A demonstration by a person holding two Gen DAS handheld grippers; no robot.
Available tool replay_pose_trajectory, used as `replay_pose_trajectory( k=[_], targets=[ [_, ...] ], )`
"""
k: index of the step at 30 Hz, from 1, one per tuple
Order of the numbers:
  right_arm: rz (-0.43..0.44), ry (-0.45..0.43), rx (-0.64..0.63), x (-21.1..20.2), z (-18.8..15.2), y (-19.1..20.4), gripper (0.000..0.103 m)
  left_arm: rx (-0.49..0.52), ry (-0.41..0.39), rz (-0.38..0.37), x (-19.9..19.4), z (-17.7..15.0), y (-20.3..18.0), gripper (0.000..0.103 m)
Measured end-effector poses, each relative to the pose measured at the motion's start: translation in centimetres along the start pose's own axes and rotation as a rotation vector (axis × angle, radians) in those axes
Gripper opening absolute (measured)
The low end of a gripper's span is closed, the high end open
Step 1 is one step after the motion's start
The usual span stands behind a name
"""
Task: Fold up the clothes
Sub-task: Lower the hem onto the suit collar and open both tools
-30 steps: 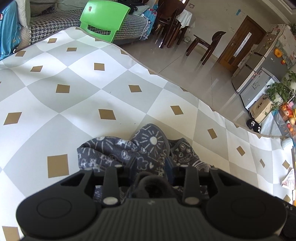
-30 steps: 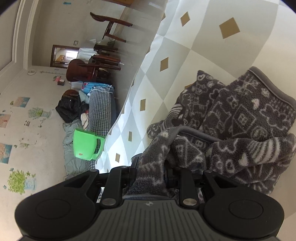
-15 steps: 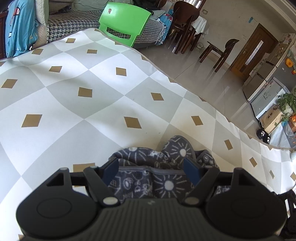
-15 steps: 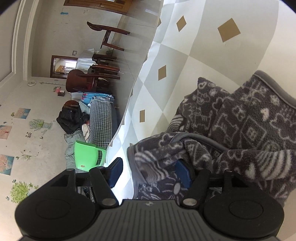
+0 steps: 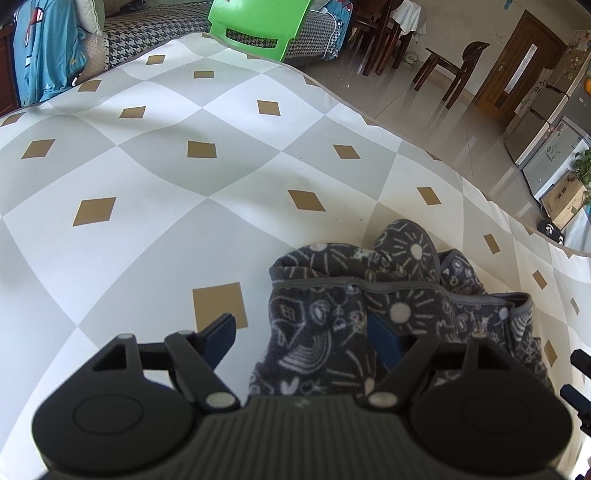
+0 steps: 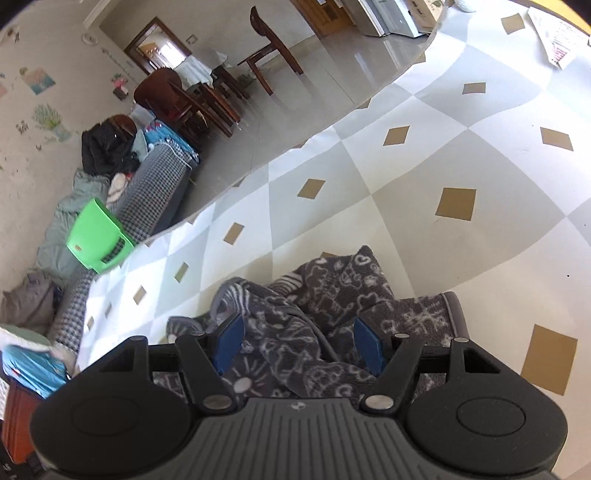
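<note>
A dark grey fleece garment (image 5: 399,280) with white doodle print lies bunched on the grey-and-white checked mat (image 5: 147,192). My left gripper (image 5: 303,332) stands open just over its near left edge. The left blue pad (image 5: 221,332) is over bare mat and the right pad is against a fold, with no squeeze on the cloth. In the right wrist view the same garment (image 6: 340,288) lies heaped under my right gripper (image 6: 299,345), which is open. Its blue pads (image 6: 229,343) stand apart over the folds without pinching them.
The mat (image 6: 406,166) stretches wide to the left and beyond the garment. A green plastic stool (image 5: 258,22) and a houndstooth sofa (image 5: 147,29) border its far edge. Wooden chairs (image 5: 454,66) stand on the shiny tile floor. A sheet of paper (image 6: 554,40) lies on the mat's far corner.
Both grippers went from shut on folds of the garment to open, and the cloth dropped onto the mat. The right view has rolled round. The left gripper has shifted left.
</note>
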State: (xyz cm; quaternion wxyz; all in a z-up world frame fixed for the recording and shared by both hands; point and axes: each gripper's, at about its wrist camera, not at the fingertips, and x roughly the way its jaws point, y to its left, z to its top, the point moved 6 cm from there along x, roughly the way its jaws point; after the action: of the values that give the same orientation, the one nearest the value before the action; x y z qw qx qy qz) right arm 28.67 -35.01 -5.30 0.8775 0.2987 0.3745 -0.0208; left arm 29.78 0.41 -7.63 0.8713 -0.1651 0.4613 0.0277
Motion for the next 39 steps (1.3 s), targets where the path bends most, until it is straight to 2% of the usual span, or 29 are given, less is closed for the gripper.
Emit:
replay_pose_trajectory(
  k=[6, 9, 17, 22, 39],
  targets=[
    [-0.035, 0.073, -0.016, 2.2, -1.6, -0.8, 0.066, 0.048, 0.046, 0.018, 2.1, -2.0, -1.6, 0.078],
    [-0.063, 0.066, -0.050, 3.1, -2.2, -0.9, 0.066, 0.065, 0.067, 0.030, 3.2, -3.0, -2.4, 0.078],
    [-0.156, 0.066, -0.288, 4.2, -4.0, 0.9, 0.071, 0.113, 0.071, 0.074, 4.5, -4.2, -3.4, 0.079],
    [-0.193, 0.070, -0.387, 4.5, -4.9, 1.6, 0.073, 0.145, 0.077, 0.083, 4.4, -4.9, -3.4, 0.082],
    [-0.190, 0.169, -0.542, 2.2, -9.1, 2.4, 0.074, 0.162, 0.130, 0.085, 1.5, -7.9, -0.7, 0.086]
  ],
)
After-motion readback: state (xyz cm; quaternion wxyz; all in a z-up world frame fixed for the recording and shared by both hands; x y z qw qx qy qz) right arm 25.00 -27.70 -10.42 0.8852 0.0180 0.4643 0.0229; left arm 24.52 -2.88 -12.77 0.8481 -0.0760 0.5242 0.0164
